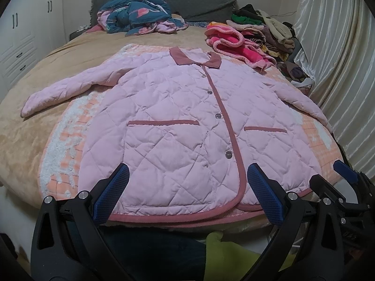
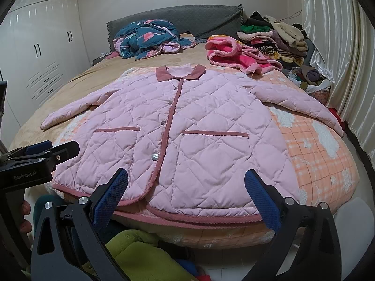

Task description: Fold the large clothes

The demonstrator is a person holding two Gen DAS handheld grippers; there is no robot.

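The bed fills the room from where I stand, with a heap of other clothes stacked near the headboard on the curtain side and a rumpled blue quilt at the head. Across the foot end, on a peach checked blanket, lies the pink quilted jacket, front up, buttoned, both sleeves flung out wide, its hem at the bed's near edge. Nothing on it is folded yet: no sleeve turned in, no side brought over, so I would say the folding proper has not begun and all of it remains, sleeves first, then the body.

The left tool hangs just short of the hem with its fingers spread apart and nothing between them. The right tool does likewise beside it, released and empty, near the hem's other half.
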